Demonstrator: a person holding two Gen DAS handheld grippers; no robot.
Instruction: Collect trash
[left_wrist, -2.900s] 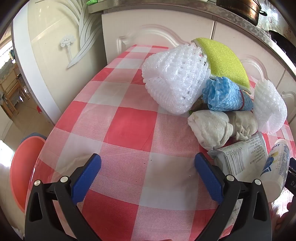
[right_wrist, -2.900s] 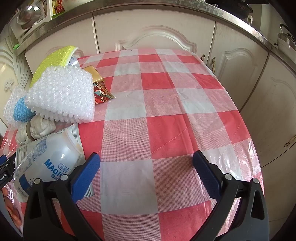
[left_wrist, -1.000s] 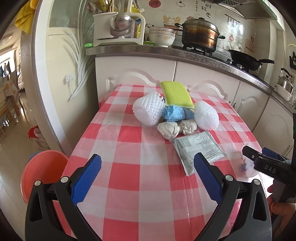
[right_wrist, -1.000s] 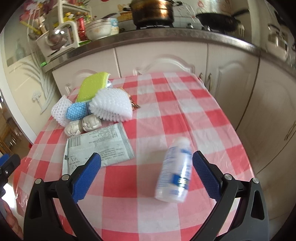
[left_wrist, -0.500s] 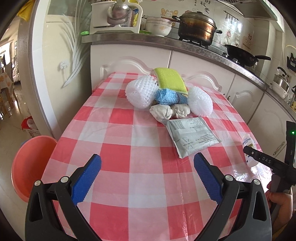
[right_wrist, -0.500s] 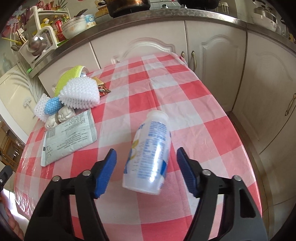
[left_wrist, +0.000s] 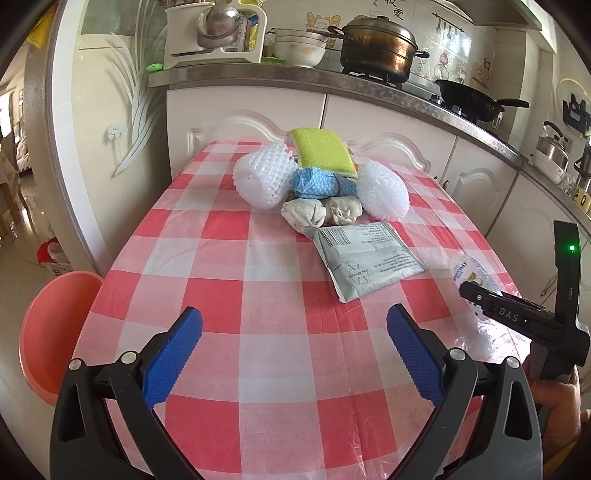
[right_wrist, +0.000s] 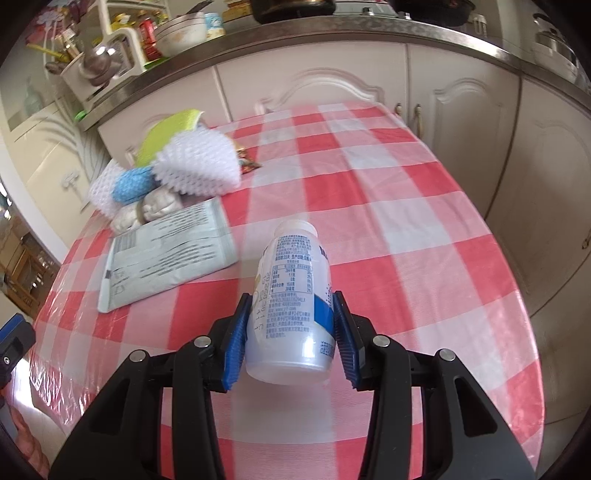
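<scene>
Right wrist view: right gripper (right_wrist: 290, 334) is closing on the white bottle (right_wrist: 291, 306) lying on the counter (right_wrist: 406, 236); left gripper (left_wrist: 293, 345) gapes wide, empty.

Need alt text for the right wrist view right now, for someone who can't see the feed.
The right gripper is closing its blue pads on a white plastic bottle lying on the red-and-white checked tablecloth. Behind and left lie a grey printed packet and a pile of white foam netting and cloths, before white kitchen cabinets.
</scene>
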